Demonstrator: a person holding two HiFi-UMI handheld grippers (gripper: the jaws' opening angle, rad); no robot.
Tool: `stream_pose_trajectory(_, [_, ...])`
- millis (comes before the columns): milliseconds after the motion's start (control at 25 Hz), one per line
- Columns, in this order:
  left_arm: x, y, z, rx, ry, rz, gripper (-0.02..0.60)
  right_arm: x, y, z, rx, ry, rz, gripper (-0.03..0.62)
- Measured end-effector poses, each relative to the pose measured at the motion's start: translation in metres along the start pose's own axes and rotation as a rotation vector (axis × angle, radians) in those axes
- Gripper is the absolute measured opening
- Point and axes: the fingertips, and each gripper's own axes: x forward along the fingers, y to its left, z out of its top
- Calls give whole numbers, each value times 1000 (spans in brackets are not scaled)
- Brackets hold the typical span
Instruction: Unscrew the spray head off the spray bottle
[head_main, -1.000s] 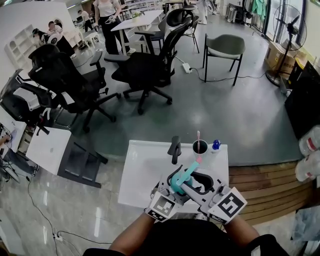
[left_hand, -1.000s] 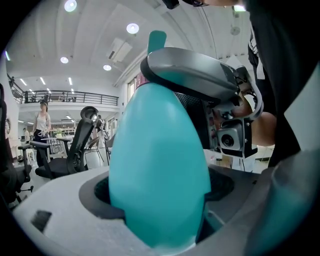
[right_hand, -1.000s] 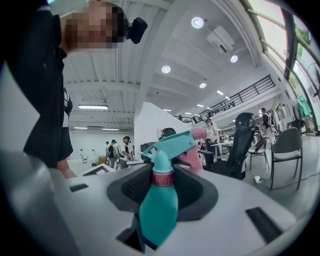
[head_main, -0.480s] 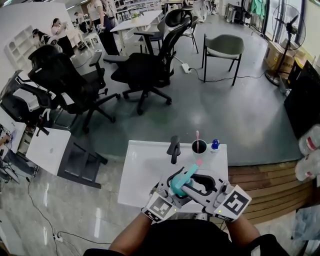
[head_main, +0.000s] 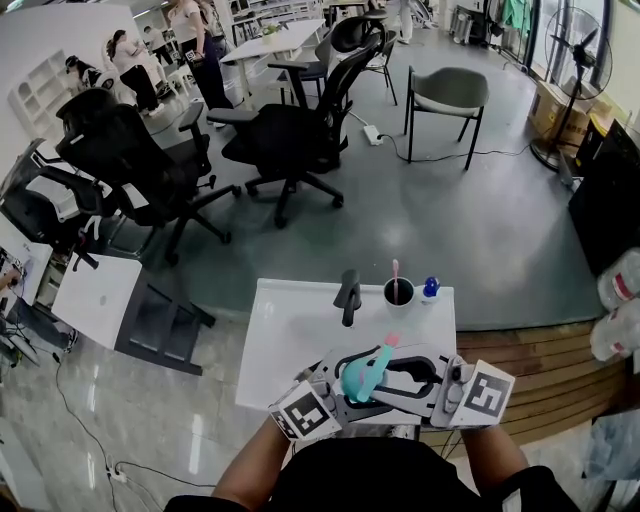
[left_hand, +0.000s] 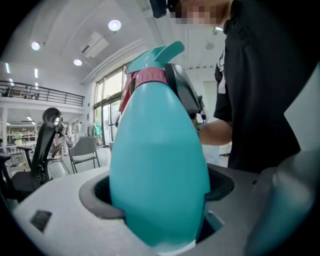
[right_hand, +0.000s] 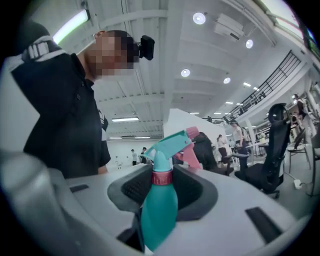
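Teal spray bottle (head_main: 358, 378) is hanging over the white table (head_main: 290, 320), its long axis tilting and its spray head (right_hand: 167, 145) pointing away from the person. The left gripper (left_hand: 160, 192) is clamping the body wide; the right gripper (right_hand: 162, 187) is pinching the pink collar (right_hand: 162, 177).

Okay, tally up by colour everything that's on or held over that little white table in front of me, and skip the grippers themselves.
Teal: 1, the teal plastic spray bottle, held over the table
Black: 2, the round black cup and the upright black handle-shaped thing
Pink: 1, the thin pink stick standing in the cup
Blue: 1, the small blue-topped item
Total: 5
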Motion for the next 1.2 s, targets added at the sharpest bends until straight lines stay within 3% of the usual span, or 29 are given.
stream_pose_trajectory(360, [-11,-48,32,17,-70,-334,448,-8,32,26,37,-83,278,137])
stream_pose_trajectory(520, [-12,-55,43,4,-99,-379,448,-9,36,33,53,-114,325,138])
stream_pose_trajectory(640, [-8,-32,43,-43,-114,-249,448,-7,20,32,26,-138,215,143])
stream_pose_trajectory(840, [-8,35,4,-66,48,163,449,-2,-18,15,-94,-50,-93,190])
stream_pose_trajectory(1000, [-20,66,-5,-101,112,410,448,0,-38,9,-109,-52,-226,190])
stream_pose_trajectory(1080, [-22,70,-17,-126,138,481,448,4,-43,11,-100,-73,-268,190])
stream_pose_trajectory(1200, [-20,65,-42,-139,182,521,448,12,-47,4,-87,-44,-328,193])
